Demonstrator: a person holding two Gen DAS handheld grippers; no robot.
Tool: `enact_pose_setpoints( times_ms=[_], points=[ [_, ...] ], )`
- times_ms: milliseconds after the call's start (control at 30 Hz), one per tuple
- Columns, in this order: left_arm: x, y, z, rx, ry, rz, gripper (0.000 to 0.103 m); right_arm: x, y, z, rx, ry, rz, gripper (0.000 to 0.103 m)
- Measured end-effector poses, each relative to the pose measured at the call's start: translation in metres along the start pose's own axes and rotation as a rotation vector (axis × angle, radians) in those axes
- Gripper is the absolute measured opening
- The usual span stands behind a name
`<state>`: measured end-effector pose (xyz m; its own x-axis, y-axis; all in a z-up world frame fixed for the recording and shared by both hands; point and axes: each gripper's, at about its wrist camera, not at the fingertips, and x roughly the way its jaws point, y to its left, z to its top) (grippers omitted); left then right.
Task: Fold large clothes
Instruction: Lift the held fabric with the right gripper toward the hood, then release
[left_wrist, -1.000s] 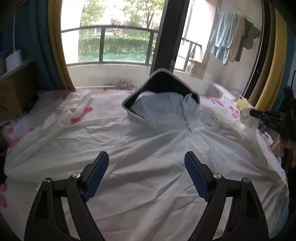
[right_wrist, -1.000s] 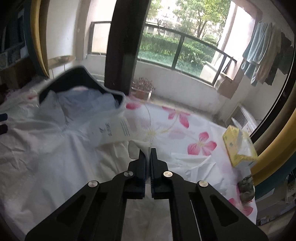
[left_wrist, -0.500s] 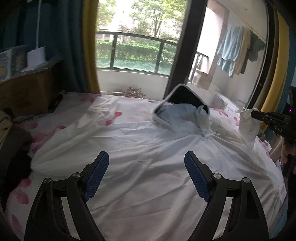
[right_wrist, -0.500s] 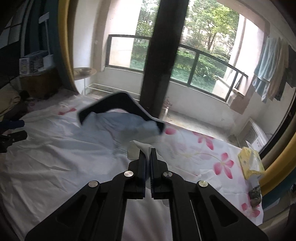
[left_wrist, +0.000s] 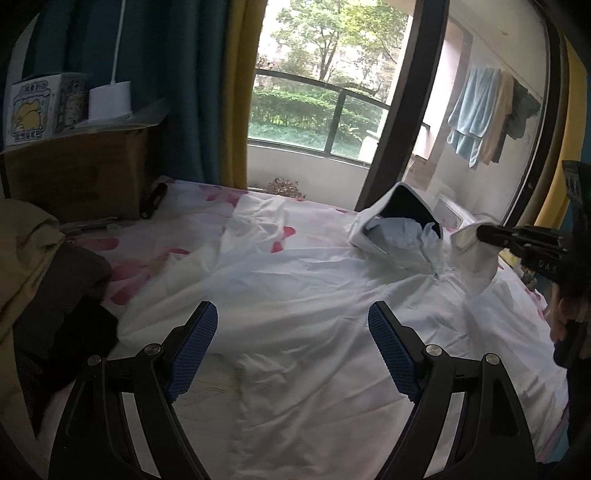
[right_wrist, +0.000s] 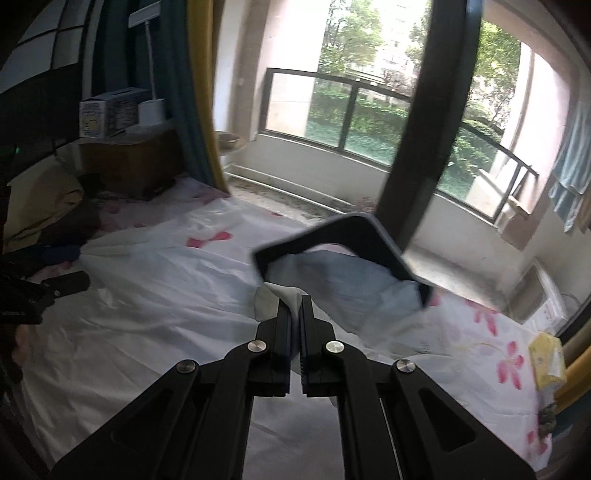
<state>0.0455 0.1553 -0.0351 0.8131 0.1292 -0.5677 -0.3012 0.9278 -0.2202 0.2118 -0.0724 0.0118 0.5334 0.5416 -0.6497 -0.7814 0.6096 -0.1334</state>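
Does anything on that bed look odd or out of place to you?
The white jacket lies spread flat, but its hood stands up stiffly, brim raised. One sleeve end is lifted off the bed, pinched in the right gripper.

Sleeve nearer hood (lifted)

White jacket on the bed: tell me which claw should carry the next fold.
Right. The right claw is already shut on a sleeve end of the white jacket, lifted beside the hood. The left claw hangs open above the jacket body, gripping nothing.
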Motion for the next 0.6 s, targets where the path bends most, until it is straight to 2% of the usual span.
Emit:
enact_pose_setpoints(
  times_ms=[300,600],
  points=[
    [0.002,0.027,0.004,-0.036,-0.010,-0.003,0.086,0.037,0.059,0.015,-0.006,0.022,0.083,0.003],
    [0.006,0.038,0.005,-0.052,-0.003,0.014,0.086,0.069,0.092,0.018,-0.012,0.054,0.144,0.003]
  ],
)
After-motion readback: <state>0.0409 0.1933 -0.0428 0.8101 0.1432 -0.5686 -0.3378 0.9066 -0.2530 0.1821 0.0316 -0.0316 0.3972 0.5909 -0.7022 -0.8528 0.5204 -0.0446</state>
